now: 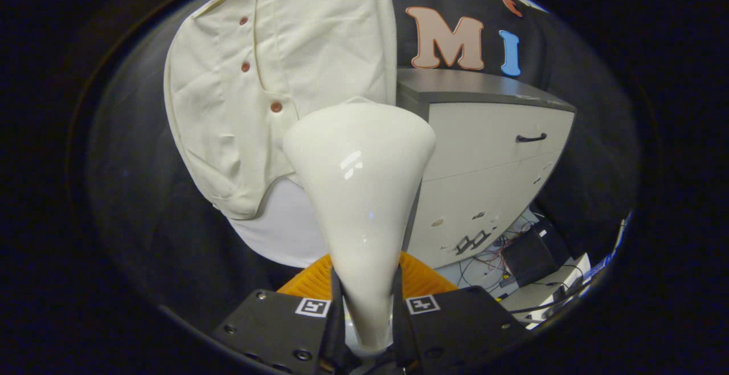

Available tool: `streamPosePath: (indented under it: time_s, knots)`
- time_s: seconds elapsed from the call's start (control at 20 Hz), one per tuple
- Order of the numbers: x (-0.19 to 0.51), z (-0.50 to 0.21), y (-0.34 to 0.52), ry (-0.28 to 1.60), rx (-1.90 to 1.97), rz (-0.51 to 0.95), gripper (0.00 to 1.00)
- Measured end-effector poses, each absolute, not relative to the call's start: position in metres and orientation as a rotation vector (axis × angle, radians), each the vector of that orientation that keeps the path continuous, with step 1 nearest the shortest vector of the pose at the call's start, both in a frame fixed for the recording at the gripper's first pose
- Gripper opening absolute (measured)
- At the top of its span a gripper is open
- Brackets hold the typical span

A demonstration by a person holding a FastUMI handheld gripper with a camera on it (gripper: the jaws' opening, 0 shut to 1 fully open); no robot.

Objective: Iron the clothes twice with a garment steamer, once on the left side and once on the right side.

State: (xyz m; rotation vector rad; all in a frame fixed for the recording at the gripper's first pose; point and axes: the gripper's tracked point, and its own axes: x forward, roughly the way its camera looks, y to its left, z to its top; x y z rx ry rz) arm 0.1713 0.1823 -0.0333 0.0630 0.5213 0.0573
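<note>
Black cloth walled the booth behind everything, and against it hung a cream shirt (273, 78), buttoned down its front with small reddish buttons (276, 106), its fabric creased here and there. Below the shirt's hem a white underlayer (273, 232) showed, rounded like the lower part of a form the shirt was dressed on. To the right of the shirt stood a cabinet (490, 158) with a dark grey top and pale drawer fronts; the upper drawer carried a dark handle (531, 137). On the floor past the cabinet's foot lay a tangle of cables (484, 267) and a black box (529, 255). The gripper (367, 318) held the steamer (359, 192) by its narrow neck: both fingers were closed against it, one on each side, with the neck squeezed between them. From that grip the steamer's glossy white body widened upward into a broad head, which stood just ahead of the fingers and overlapped the shirt's lower right part, beside the lowest button. Whether the head actually touched the cloth I could not tell from where I stood. Something orange and ribbed (421, 278) sat just beyond the fingers, behind the steamer's neck, partly hidden by it. Each finger block bore a small square black-and-white marker (422, 304) on its upper face.
</note>
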Motion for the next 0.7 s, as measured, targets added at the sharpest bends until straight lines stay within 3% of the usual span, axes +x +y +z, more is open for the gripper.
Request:
streamPosePath:
  time_s: [0.4, 0.7]
  knots:
    - [0.143, 0.048, 0.137, 0.394, 0.119, 0.014, 0.34]
    - [0.177, 0.127, 0.091, 0.290, 0.111, 0.004, 0.34]
